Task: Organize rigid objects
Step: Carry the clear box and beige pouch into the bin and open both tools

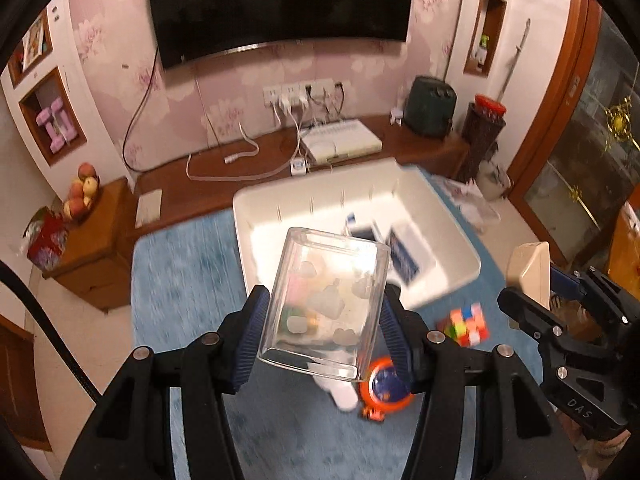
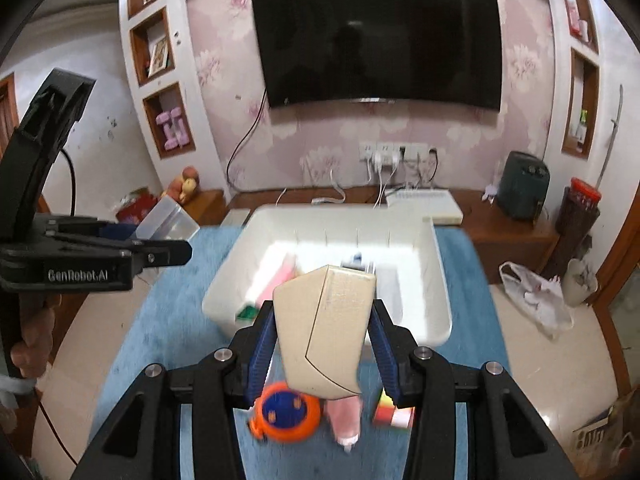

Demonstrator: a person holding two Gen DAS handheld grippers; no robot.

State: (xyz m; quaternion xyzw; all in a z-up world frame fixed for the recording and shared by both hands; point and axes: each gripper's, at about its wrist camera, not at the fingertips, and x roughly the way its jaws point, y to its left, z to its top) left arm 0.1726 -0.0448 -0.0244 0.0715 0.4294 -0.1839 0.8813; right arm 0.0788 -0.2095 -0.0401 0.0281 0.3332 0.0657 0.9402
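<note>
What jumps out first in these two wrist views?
The left gripper is clamped on a clear plastic box, held up over the blue rug. The right gripper pinches a beige cardboard box the same way. Ahead of both sits a big white bin on the rug with a few items inside; a colour cube and an orange-and-blue round toy lie loose in front of it.

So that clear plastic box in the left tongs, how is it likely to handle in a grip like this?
The clear box looks rigid: its walls stay straight between the left tongs. Its smooth, glossy sides could slip on the ribbed pads, which hold only its lower end. Empty and thin-walled, it is probably light, and might crack if squeezed hard.
</note>
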